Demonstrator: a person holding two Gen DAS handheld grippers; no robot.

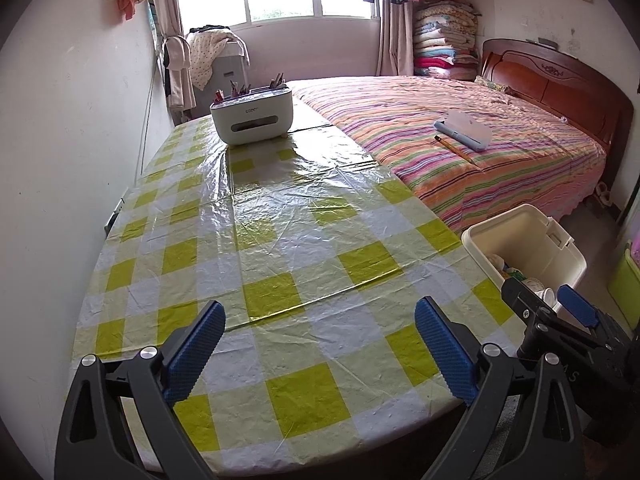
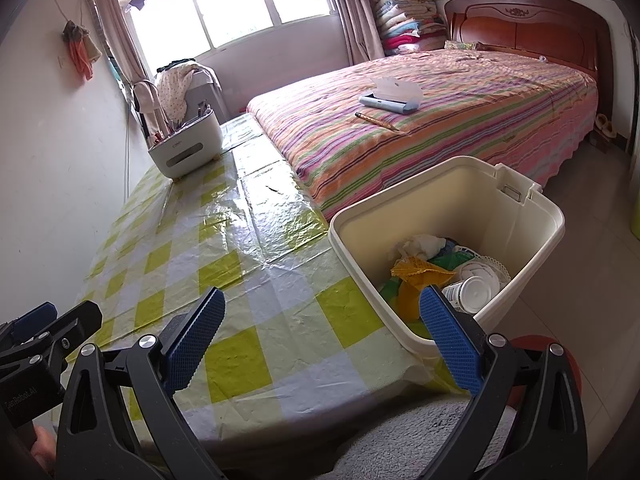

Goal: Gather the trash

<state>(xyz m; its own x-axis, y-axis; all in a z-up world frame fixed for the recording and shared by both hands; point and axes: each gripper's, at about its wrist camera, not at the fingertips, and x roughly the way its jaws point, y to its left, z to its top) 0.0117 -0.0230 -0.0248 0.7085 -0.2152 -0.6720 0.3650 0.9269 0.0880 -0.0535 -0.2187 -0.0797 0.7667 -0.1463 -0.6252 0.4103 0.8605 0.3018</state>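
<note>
The left hand-held gripper (image 1: 320, 354) is showing two black, triangular-cutout arms, each ending in a blue finger pad (image 1: 195, 350) with a fine knurled texture, and round silver screw heads (image 1: 148, 353) are sitting at the pivots. The right hand-held gripper (image 2: 322, 340) is looking identical: black arms, blue textured pads (image 2: 450, 338), silver screws (image 2: 497, 340). Faint grey lettering is showing on the left gripper's black body in the right wrist view

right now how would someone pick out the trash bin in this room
Start at the table with the yellow-checked cloth; the bin stands at its right edge, beside the striped bed. It is the open cream tub with wrappers and cups inside, unlike the white pencil organiser.
</note>
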